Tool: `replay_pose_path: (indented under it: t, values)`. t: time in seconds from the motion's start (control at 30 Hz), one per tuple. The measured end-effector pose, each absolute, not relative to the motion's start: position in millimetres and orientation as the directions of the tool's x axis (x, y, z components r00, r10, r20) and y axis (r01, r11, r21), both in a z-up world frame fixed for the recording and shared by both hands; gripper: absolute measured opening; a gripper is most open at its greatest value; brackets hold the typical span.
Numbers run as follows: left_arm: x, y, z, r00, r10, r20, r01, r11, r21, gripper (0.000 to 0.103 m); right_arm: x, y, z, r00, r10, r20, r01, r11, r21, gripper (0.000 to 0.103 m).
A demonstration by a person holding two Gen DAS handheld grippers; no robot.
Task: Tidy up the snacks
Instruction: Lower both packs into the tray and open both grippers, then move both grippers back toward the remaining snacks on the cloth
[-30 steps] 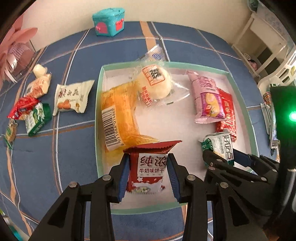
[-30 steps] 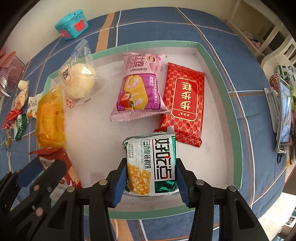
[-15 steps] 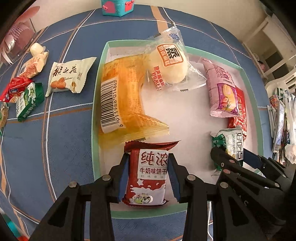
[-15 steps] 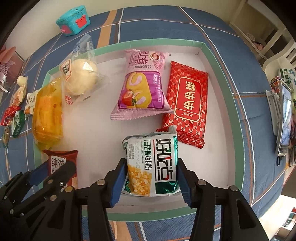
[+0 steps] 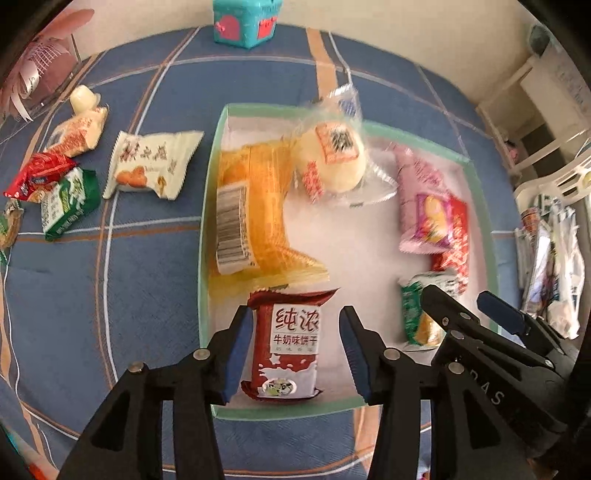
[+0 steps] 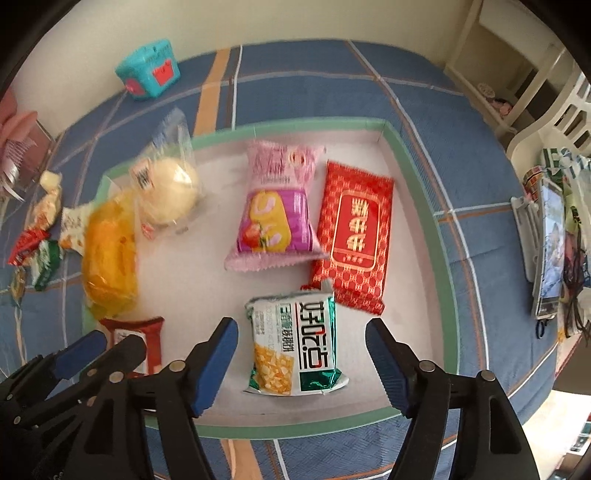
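A green-rimmed white tray [image 5: 207, 206] [image 6: 439, 236] lies on the blue bed cover. My left gripper [image 5: 293, 347] is open, its fingers on either side of a brown milk-biscuit packet [image 5: 288, 343] lying at the tray's near edge. My right gripper [image 6: 301, 358] is open around a green-and-white snack packet [image 6: 295, 347] lying in the tray. The tray also holds an orange packet [image 5: 251, 214], a wrapped bun [image 5: 332, 162], a pink packet [image 6: 275, 210] and a red packet [image 6: 354, 236].
Loose snacks lie left of the tray: a white packet [image 5: 151, 166], a green one [image 5: 68, 203], a red one [image 5: 35, 177], and a cream one [image 5: 79, 129]. A teal box [image 5: 245, 20] stands at the back. White furniture [image 6: 517, 74] is on the right.
Both grippers have opened and let go of their packets, which now lie in the tray. Both cameras have pulled back and up a little.
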State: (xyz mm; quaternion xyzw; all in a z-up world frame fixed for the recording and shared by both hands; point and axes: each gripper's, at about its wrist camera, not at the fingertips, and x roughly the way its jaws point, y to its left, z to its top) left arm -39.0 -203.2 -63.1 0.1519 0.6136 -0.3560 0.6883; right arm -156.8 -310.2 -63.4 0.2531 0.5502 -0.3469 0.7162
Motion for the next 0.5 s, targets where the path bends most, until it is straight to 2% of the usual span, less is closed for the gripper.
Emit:
replay_pose_path:
  t: [0.2, 0.4, 0.5]
  values:
    - [-37.2, -193.3, -34.1, 0.022, -0.370, -0.929, 0.669, 0.696, -0.262, 0.056, -155.0, -303.8, -33.1, 0.212, -0.273, -0.938, 0.770, 0.638, -0.012, 0.075]
    - [-25.1, -177.5, -17.9, 0.069, -0.399, -0.915, 0.631, 0.728, -0.270, 0.058, -155.6, -297.3, -13.7, 0.243, -0.296, -0.924, 0.769, 0.640, -0.003, 0.075]
    - [-12.8, -166.6, -16.1, 0.109, -0.391, -0.914, 0.595, 0.763, -0.255, 0.063, -155.5, -295.6, -11.4, 0.244, -0.300, -0.922, 0.765, 0.644, -0.007, 0.075]
